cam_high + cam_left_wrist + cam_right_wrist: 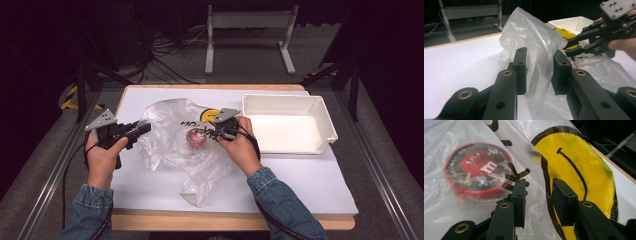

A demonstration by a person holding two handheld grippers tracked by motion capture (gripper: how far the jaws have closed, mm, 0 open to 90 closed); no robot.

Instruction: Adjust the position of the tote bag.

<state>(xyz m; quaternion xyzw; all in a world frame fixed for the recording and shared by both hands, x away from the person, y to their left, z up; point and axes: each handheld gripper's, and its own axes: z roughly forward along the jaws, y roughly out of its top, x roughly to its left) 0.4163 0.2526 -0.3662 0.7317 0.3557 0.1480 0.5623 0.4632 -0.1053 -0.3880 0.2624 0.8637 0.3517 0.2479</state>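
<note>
A clear plastic bag [170, 135] printed with a yellow smiley face [210, 115] lies crumpled on the white table. Inside it sits a round red candy tin [195, 137]. My left gripper [145, 129] is at the bag's left edge. In the left gripper view a raised fold of the bag [534, 47] stands between its spread jaws [539, 62], and the pads do not press on it. My right gripper [209, 134] is open just right of the tin. In the right gripper view its jaws [537, 190] hover over the film between the tin [477, 170] and the smiley [579, 162].
An empty white tray [320, 107] stands at the back right of the table, close to the right hand. The white sheet [300, 185] covers the tabletop up to its wooden edges. A metal stand [250, 20] and cables lie on the floor beyond.
</note>
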